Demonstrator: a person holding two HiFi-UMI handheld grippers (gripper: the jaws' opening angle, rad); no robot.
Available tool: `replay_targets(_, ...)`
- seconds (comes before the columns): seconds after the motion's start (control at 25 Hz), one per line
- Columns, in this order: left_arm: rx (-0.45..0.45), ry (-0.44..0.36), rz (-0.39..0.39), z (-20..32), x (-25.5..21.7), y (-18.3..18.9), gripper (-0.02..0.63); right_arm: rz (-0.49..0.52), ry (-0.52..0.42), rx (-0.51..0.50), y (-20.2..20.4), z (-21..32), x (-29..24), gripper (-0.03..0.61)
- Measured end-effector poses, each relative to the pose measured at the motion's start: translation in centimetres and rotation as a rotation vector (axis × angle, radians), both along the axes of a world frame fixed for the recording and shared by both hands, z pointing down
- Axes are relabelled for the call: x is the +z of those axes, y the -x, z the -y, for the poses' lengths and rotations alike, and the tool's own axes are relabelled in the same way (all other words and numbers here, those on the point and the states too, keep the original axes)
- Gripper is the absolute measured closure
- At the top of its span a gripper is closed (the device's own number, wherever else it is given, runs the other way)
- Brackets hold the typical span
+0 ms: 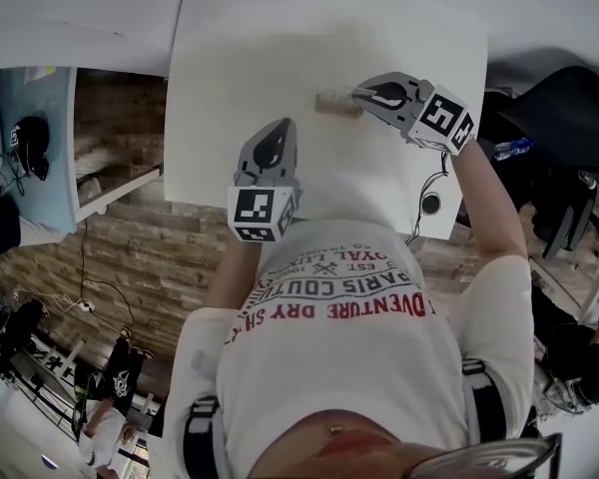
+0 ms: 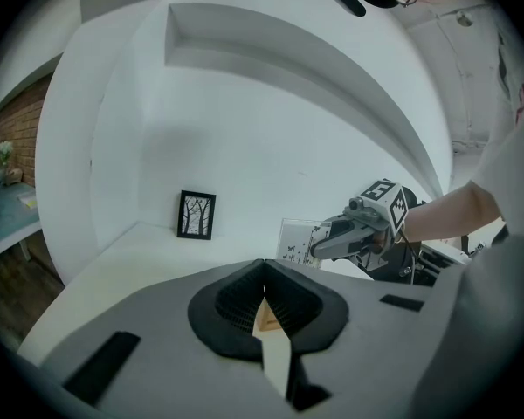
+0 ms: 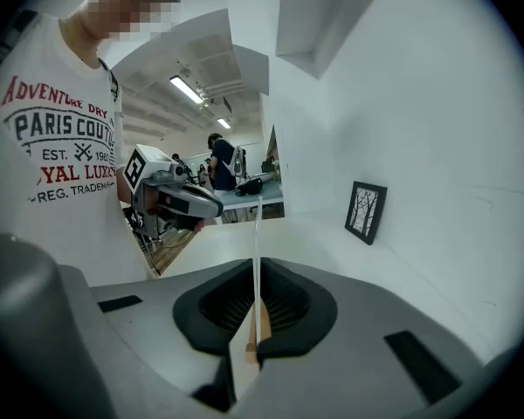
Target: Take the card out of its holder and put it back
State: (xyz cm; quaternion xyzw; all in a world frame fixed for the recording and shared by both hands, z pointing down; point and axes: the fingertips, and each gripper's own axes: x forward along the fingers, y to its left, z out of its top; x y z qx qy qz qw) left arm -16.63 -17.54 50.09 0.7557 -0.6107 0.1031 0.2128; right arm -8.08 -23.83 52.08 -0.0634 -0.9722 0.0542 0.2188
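White table; tan holder; black-framed picture, tree pattern; white card, black print

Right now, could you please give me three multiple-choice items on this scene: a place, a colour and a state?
1. Where does the framed picture stand? A far edge of the table; B floor; C chair.
2. The table's colour? A white; B black; C red.
3. The jaws of the right gripper are: A wide apart; B closed on the card; C closed on a cup.
Answers: 1 A, both gripper views show it there; 2 A, its bare top is white; 3 B, the card's edge shows between them.
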Motion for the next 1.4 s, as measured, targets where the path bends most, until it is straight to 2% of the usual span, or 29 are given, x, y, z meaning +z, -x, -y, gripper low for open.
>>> replay_targets(0.44,-0.009,0.014,0.011,0.2,0.4,0.0,0.589,-0.015,0.008,-0.021,0.2,-0.4,1.7,0.545)
replay_targets(1.4,0.012,0.055,0.028,0.1,1.4,-0.2,0.589,-0.04,0.101,0.008,-0.1,-0.4,5.6,0.545)
